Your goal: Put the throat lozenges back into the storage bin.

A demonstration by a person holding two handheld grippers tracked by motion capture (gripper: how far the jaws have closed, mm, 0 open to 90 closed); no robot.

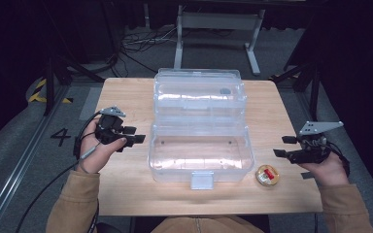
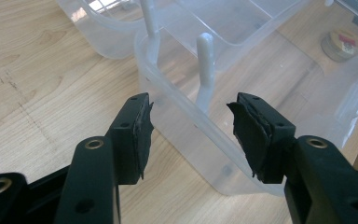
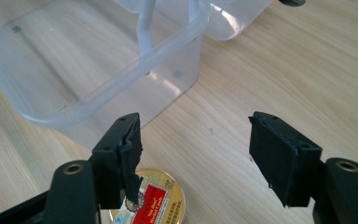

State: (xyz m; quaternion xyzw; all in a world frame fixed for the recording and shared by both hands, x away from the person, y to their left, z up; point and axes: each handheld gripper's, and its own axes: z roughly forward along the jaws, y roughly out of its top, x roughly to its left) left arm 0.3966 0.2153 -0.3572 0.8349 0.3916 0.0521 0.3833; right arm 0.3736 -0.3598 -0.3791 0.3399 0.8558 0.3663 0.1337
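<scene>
The pale wooden counter (image 1: 126,194) carries a big clear plastic storage box (image 1: 199,155), lid thrown back and its tub bare inside, sitting between the two tools. The left tool (image 1: 135,139) hangs right at the box's left end wall, jaws apart with nothing between them; in the left gripper view the wall and a white upright post (image 2: 206,70) lie just ahead of its pads. The right tool (image 1: 284,146) is the one in play: jaws spread wide, nothing gripped, hovering off the box's right end. Just below and towards the box from it lies the small round gold tin with a red label (image 1: 267,175), flat on the counter near the box's front right corner.

In the right gripper view the tin (image 3: 151,200) sits low, under the left pad (image 3: 128,154), not centred in the gap. So the judgement: that tool wants to shift sideways until the tin lies squarely between the pads, then sink low, since the tin is shallow and its rim gives little to bite on. Close gently across the widest part; a skewed pinch could squirt it away. The left tool would do well steadying the box.
</scene>
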